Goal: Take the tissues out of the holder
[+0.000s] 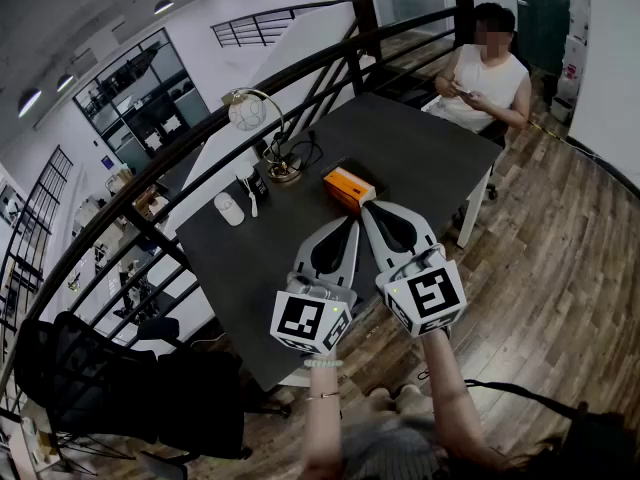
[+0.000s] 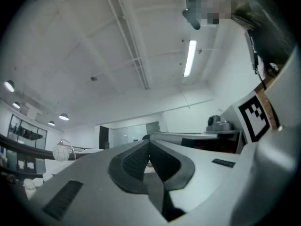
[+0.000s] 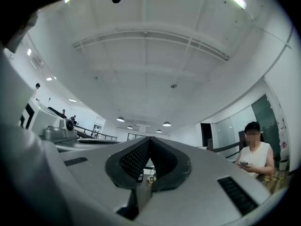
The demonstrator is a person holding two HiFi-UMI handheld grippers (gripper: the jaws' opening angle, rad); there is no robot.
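While the person holds both tools side by side over the tabletop [image 1: 250, 268], the left gripper [image 1: 354, 222] has its jaws pressed together with nothing between them, as the left gripper view [image 2: 149, 143] shows. The right gripper [image 1: 366, 208] is likewise fully closed and empty [image 3: 150, 139]. Both tips point at the orange tissue holder [image 1: 347, 187], which sits near the middle of the tabletop, just past the tips and not touched. A desk lamp [image 1: 248, 112] and a white mouse [image 1: 228, 208] stand toward the left edge. Another person [image 1: 486, 76] sits at the far end.
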